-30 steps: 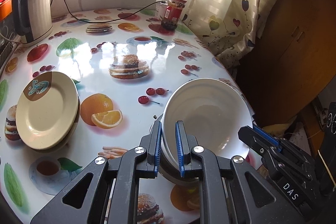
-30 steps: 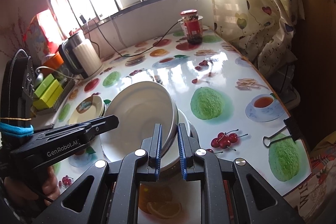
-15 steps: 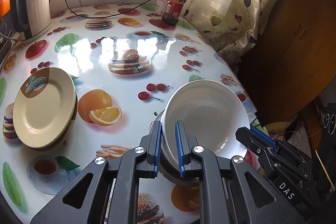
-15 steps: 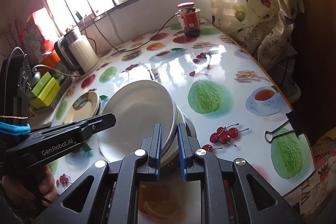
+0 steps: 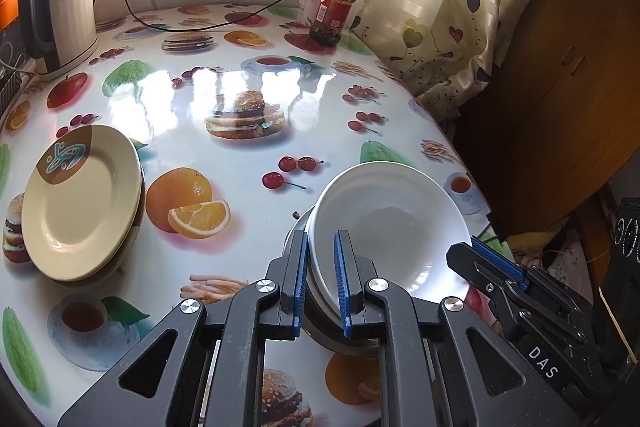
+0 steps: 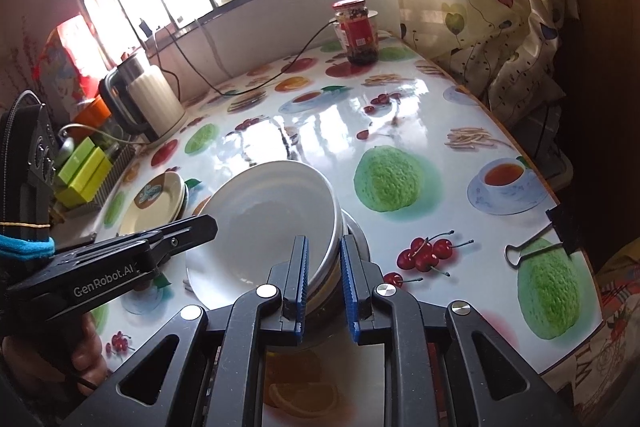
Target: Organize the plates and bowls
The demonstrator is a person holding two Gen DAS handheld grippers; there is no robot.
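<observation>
A: What changed at the white bowls (image 5: 388, 223)?

B: Little. Both hand-held grippers stay clamped on the rim, the left hand-held gripper (image 5: 322, 281) and the right hand-held gripper (image 6: 324, 287), at the near right of the surface (image 5: 248, 147).

A: So not yet stacked?

B: I think so; the plates (image 5: 80, 199) wait at the left.
</observation>
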